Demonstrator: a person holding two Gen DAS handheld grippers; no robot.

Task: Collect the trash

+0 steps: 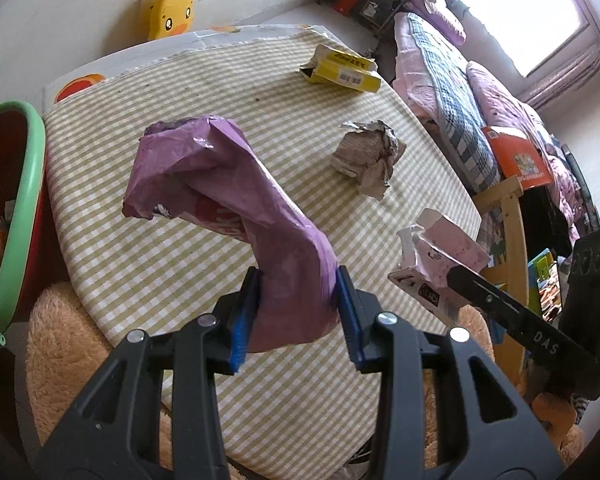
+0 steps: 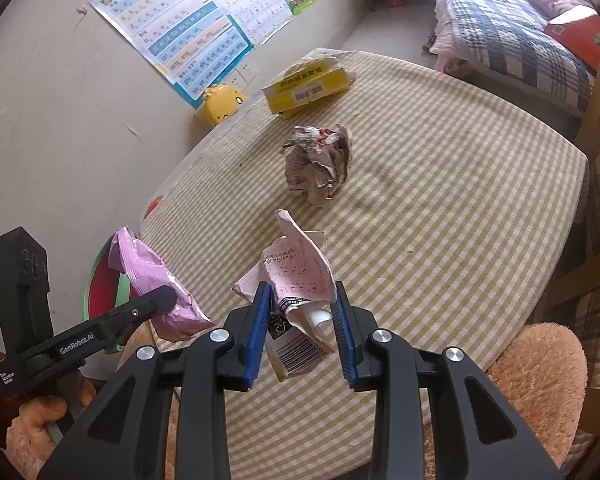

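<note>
purple wrapper (image 1: 236, 184), checked tablecloth (image 1: 148, 264), bed (image 1: 452, 80)

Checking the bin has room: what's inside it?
The bin shows its red inner wall and some printed scraps low down. Its rim and the frame edge hide the rest.

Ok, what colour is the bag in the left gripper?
Purple bag, clearest in the left wrist view.
</note>
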